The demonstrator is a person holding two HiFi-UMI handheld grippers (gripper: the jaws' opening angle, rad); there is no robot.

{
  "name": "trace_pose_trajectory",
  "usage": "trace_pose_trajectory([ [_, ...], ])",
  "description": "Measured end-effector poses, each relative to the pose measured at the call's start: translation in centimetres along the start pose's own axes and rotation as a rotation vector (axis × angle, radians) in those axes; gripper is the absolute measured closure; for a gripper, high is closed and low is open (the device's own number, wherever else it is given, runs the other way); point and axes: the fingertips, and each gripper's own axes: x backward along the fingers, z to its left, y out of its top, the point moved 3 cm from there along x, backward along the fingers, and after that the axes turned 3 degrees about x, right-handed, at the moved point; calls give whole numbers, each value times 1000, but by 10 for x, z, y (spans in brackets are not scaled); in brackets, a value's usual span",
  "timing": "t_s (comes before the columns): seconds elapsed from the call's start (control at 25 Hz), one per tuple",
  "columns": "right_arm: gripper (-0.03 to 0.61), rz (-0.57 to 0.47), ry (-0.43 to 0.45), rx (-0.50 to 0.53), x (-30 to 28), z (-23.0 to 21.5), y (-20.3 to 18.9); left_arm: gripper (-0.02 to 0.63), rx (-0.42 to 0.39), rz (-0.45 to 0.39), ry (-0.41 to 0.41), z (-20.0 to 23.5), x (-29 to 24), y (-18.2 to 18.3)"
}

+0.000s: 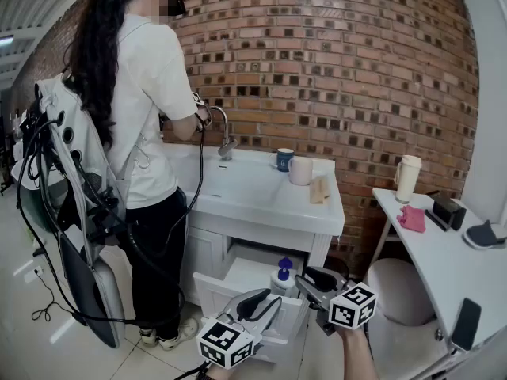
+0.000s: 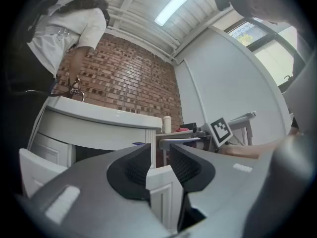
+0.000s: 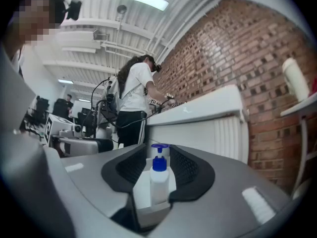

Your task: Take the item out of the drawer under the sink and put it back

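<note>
The white drawer under the sink stands pulled out. A white pump bottle with a blue top stands upright inside it. My left gripper is shut on the top edge of the drawer front, which sits between its pads. My right gripper hovers at the drawer's right side, open. In the right gripper view the bottle stands framed between the two fingers, with thin gaps on both sides.
A person in a white shirt works at the faucet on the left. A blue cup and a white mug sit on the sink top. A side table with a tumbler and a round stool are on the right.
</note>
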Motion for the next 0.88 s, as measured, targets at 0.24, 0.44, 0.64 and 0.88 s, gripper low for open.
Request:
trace_pose_trajectory([
  [0.24, 383, 236, 190, 17, -35, -6, -43, 479, 83, -85, 87, 27, 13, 19],
  [0.44, 389, 325, 207, 59, -50, -4, -67, 485, 12, -68, 120, 29, 15, 27],
  [0.64, 402, 186, 112, -34, -51, -18, -43, 483, -49, -19, 123, 25, 9, 22],
  [0.88, 402, -68, 47, -39, -9, -9, 48, 473, -42, -16, 119, 21, 14, 23],
])
